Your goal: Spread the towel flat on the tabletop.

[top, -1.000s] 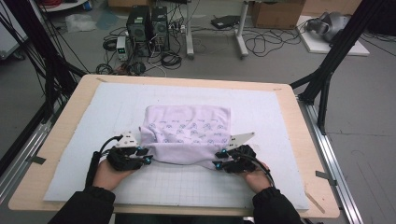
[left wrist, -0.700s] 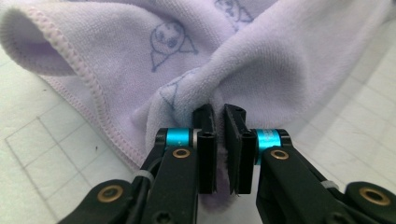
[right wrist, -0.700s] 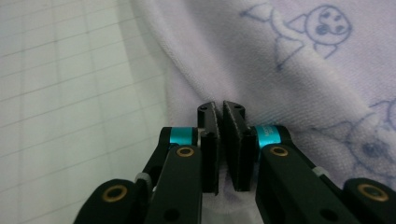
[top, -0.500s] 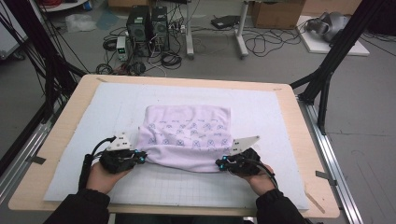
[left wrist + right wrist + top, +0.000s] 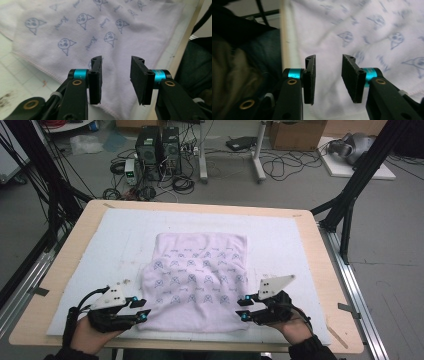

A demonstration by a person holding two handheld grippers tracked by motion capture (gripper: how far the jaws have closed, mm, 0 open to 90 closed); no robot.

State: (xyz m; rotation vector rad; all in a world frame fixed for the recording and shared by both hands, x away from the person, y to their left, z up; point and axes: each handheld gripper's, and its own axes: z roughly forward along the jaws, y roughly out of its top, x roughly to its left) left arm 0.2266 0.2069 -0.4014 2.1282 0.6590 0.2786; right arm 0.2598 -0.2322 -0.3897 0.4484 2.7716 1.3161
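Now your left gripper [image 5: 142, 309] and right gripper [image 5: 243, 308] have just opened partway, gripping nothing, flanking the printed towel's [image 5: 200, 275] six o'clock edge mid-counter [image 5: 320, 245].

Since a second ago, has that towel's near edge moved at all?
Yes. The towel has had its near edge drawn toward the near edge of the table, and it now lies flatter. Both grippers, left gripper and right gripper, have just been opening, nothing between their jaws.

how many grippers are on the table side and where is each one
2. The left gripper sits at the towel's near left corner, the right gripper at its near right corner. Both have open jaws that have just been opening, with nothing between them.
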